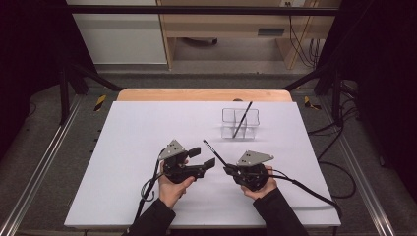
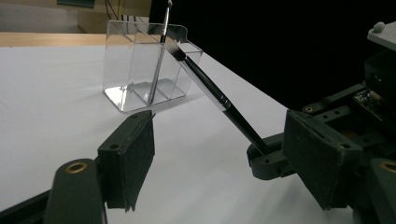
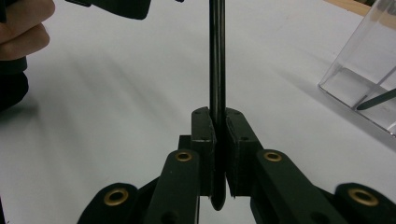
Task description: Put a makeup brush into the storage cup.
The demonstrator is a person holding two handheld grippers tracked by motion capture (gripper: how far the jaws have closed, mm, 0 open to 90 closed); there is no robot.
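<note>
Near the clear organizer: where I work, on the white sheet, on the person's side of it.
Organizer: a clear plastic box with compartments, upright toward the far edge of the sheet. One brush already leans in it, tip end up past the far rim.
Second brush: thin and black, held short of the organizer on my side, slanting up and away toward the far left. From the left gripper view it crosses in front of the organizer's right corner.
Right gripper: I have its jaws clamped tight on the brush's lower end; in the right gripper view the handle stands straight up between the pads, with a short stub poking out below them.
Left gripper: I keep its jaws apart with nothing between them, just left of the held brush, farther from the organizer than the brush tip.
Handling, as I judge it: the brush looks light, stiff and smooth, so it may swivel or slide in the pads. The bristle end looks delicate. I would grip the handle only, low or mid-shaft, and drop it in gently, since the light box could tip or skid.
Writing: I can read no brand, label or lettering on the brushes, organizer or sheet.
</note>
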